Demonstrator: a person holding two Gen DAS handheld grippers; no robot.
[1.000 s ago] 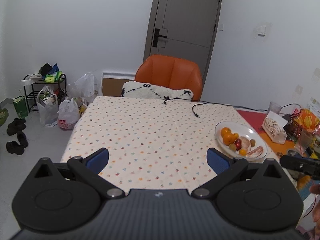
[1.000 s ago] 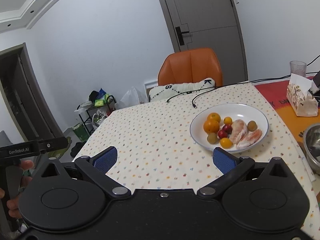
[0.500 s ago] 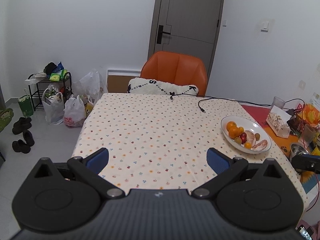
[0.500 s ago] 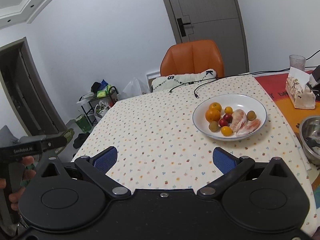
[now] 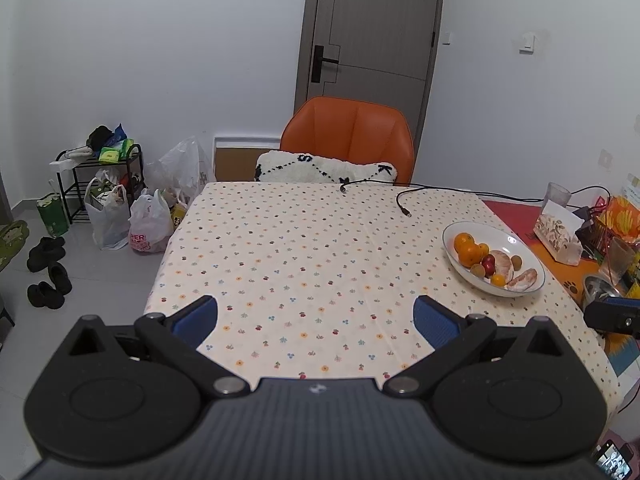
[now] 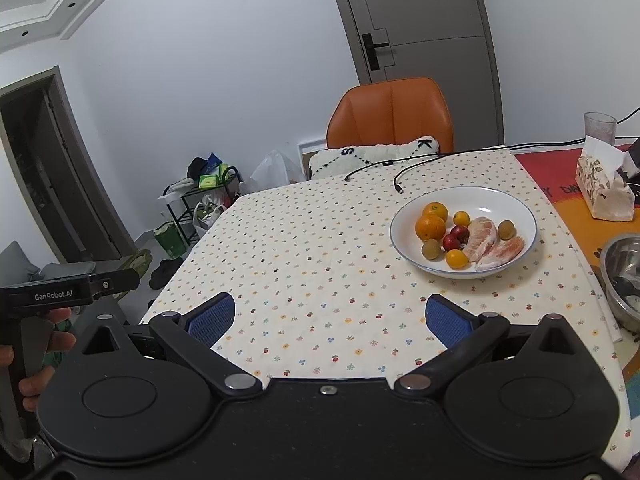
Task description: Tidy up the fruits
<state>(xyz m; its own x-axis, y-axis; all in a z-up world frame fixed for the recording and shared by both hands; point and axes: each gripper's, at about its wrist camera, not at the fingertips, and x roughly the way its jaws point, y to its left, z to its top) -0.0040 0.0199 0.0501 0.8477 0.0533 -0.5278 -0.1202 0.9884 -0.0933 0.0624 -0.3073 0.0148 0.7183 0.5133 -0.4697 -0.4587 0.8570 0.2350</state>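
Observation:
A white plate [image 6: 516, 204] on the table's right side holds two oranges [image 6: 430, 227], small yellow and red fruits, brownish round fruits and peeled pomelo pieces [image 6: 484, 238]. The plate also shows in the left wrist view [image 5: 476, 232]. My left gripper [image 5: 316, 318] is open and empty above the near table edge, left of the plate. My right gripper [image 6: 328, 318] is open and empty, short of the plate.
The table has a dotted cloth [image 5: 300, 248]. An orange chair [image 5: 348, 136] with a white cushion stands behind. Black cables [image 5: 404, 196], a tissue box [image 6: 604, 188], a glass [image 6: 598, 126] and a steel bowl [image 6: 622, 276] lie on the right. Bags and a shoe rack [image 5: 100, 184] stand on the floor at left.
Both grippers have pulled back and risen, so more of the table shows. Both stay open. The fruits have not moved.

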